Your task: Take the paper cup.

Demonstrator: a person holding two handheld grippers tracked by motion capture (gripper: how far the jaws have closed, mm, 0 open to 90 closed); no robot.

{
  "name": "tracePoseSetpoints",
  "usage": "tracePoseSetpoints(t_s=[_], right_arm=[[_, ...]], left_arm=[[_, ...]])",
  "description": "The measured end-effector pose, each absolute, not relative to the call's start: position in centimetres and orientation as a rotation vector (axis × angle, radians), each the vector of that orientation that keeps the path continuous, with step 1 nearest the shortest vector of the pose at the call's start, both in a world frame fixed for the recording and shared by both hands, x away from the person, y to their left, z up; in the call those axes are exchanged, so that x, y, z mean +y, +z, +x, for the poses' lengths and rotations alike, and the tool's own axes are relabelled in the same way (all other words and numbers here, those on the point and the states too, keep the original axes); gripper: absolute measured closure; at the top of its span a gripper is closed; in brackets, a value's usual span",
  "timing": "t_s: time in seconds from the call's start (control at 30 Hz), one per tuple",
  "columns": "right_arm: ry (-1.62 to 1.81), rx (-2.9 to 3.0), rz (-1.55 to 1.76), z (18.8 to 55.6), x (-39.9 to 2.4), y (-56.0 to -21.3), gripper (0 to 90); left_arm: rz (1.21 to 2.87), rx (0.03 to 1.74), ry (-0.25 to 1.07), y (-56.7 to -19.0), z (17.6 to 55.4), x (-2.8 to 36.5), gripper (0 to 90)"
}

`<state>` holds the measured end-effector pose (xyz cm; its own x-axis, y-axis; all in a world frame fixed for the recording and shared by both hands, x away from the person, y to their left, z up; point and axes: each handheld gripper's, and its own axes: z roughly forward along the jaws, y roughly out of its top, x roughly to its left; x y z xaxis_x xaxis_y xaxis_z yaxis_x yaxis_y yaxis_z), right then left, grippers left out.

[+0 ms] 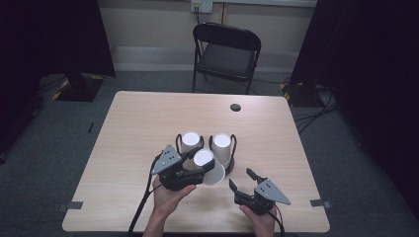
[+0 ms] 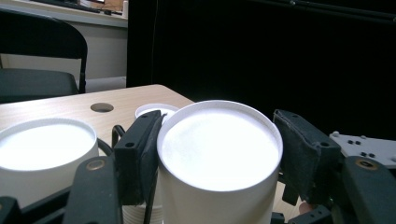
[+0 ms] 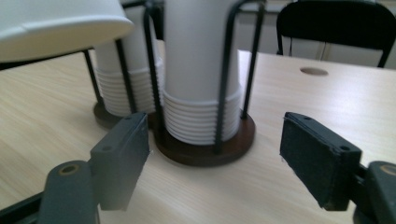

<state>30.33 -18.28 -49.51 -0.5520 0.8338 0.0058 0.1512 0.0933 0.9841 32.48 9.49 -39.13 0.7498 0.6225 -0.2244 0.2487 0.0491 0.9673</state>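
A pale wood-grain table (image 1: 138,123) with rounded corners stands on grey carpet (image 1: 59,123). A round cable hole (image 1: 235,107) sits near its far edge, and tabs of grey tape (image 1: 74,205) mark the near corners. Beyond the far edge stands a black folding chair (image 1: 225,54) before a cream wall (image 1: 148,24) with a socket (image 1: 201,5) above. Black curtains (image 1: 370,59) hang at both sides, with cables (image 1: 316,111) trailing on the floor at the right.

Near the table's middle, two wire racks stand just beside each other, each on a dark round base (image 3: 205,147) and each holding a stack of upturned white cups: the left stack (image 1: 190,142) and the right stack (image 1: 222,146).

The left gripper (image 1: 197,163), in the left hand (image 1: 170,195), is clamped on a single white cup (image 1: 207,166) with its closed bottom upward, held tilted just in front of the stacks. In the left gripper view its pads (image 2: 140,149) press the cup's (image 2: 219,158) sides.

The right gripper (image 1: 242,180), in the right hand (image 1: 259,217), sits low over the table to the right of the cup with jaws spread wide and nothing between them; in the right gripper view its pads (image 3: 123,154) frame the right stack's (image 3: 201,70) base.
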Motion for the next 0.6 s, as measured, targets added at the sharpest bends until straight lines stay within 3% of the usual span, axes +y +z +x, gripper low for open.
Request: tracePoseSetpoints(t_s=[0.27, 0.6], right_arm=[[1.606, 1.812, 0.889, 30.0, -16.9, -49.5, 32.3], [1.642, 1.847, 0.758, 29.6, -15.4, -49.6, 45.3]], left_arm=[[1.504, 0.774, 0.242, -40.8, 32.6, 10.3, 34.9], [1.475, 0.791, 0.135, -41.9, 32.4, 10.3, 34.9]])
